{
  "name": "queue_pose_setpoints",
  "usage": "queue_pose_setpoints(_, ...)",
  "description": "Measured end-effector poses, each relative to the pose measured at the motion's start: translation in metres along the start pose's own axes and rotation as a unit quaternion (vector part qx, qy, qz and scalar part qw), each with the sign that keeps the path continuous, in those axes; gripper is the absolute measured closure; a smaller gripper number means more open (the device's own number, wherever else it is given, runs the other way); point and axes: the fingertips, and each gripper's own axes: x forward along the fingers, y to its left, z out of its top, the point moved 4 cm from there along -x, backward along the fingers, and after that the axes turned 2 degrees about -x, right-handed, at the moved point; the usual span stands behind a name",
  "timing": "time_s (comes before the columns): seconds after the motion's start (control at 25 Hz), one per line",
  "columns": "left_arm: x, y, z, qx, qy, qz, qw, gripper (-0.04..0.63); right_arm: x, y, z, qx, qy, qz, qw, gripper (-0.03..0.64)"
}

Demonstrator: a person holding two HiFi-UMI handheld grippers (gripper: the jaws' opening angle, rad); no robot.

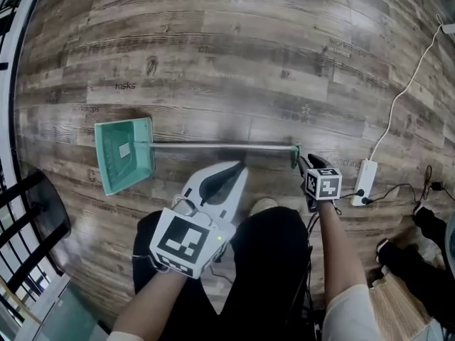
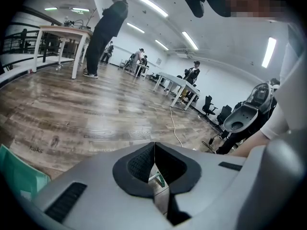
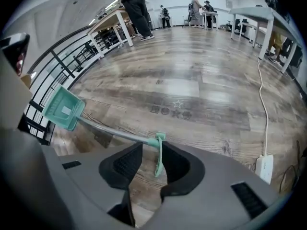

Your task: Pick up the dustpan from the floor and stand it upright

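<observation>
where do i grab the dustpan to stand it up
Take the teal grip at the free end of the dustpan's long handle, coming down from above. The dustpan lies flat, so lifting that end should swing it upright. The grip sits crosswise between the right gripper's open jaws.

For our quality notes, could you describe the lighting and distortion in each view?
Head view: fisheye bends the wood-plank floor; the mint-green plastic dustpan is sharp. Left gripper view: bright ceiling strip lights reflect off the floor. Right gripper view: pale glare patch mid-floor, dark vignetted corners.
</observation>
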Motion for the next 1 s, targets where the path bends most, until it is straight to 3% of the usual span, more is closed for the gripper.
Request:
queue_pose_setpoints(0.32,0.012,0.006,0.002,0.007,-0.029,-0.005,0.9995,0.571,0.058,-0.013,-0.022,-0.036,0.034,0.001,0.999,0.48)
queue_pose_setpoints(0.56,0.021,0.009,0.006,-0.012,-0.037,-0.012,0.9992,0.571,0.08,-0.02,-0.031,-0.044,0.042,0.006,0.998,0.485)
queue_pose_setpoints(0.64,0.02,0.01,0.006,-0.011,-0.037,-0.009,0.9992,0.571,0.082,-0.02,-0.031,-0.044,0.043,0.006,0.998,0.537)
queue_pose_setpoints(1.0,-0.007,0.004,0.014,-0.035,-0.032,0.002,0.9989,0.571,0.043,-0.009,0.0,-0.04,0.028,-0.004,0.999,0.543)
